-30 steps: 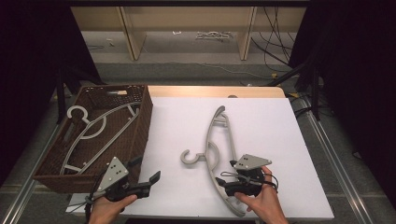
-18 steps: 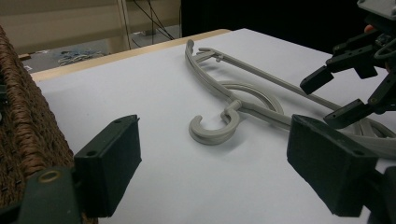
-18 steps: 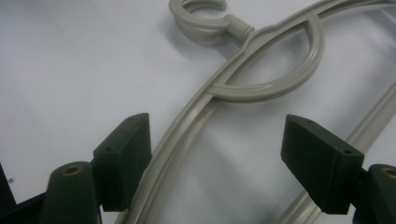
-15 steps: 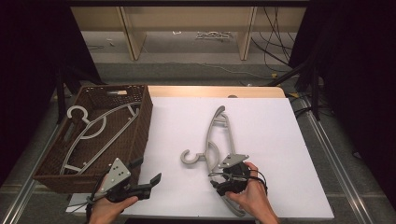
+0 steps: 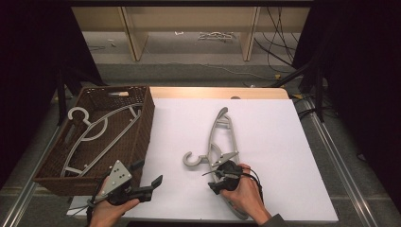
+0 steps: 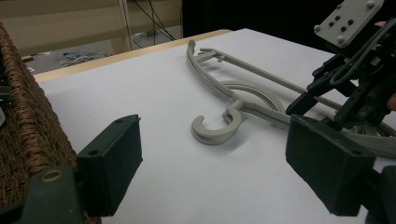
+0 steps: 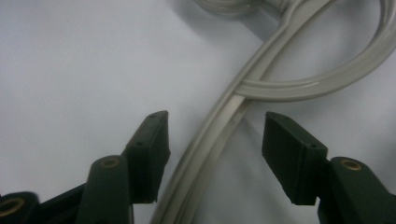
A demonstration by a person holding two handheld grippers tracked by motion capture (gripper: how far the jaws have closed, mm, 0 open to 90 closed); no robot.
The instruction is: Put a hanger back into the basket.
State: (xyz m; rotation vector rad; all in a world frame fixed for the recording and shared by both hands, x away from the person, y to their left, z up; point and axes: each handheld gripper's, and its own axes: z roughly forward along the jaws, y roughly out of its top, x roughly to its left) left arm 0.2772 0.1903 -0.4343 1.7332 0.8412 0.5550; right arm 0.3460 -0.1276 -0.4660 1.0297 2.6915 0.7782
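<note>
on the white table (image 5: 283, 142), a grey hanger (image 5: 222, 137) lies flat near your right gripper (image 7: 215, 140). its jaws straddle the hanger's arm, have just been closing, and do not yet press it. your left gripper (image 6: 210, 158) hovers beside the wicker basket (image 5: 142, 127), jaws released and empty.

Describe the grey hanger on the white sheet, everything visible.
The grey hanger looks like moulded plastic: a curved shoulder bar, a straight lower bar, an inner arc and an open hook. It lies flat on the white sheet, long axis running away from the person, hook toward the basket side. The right gripper straddles its near arm; the jaws have just been closing, with the bar between them but gaps still showing on both sides in the right gripper view.
</note>
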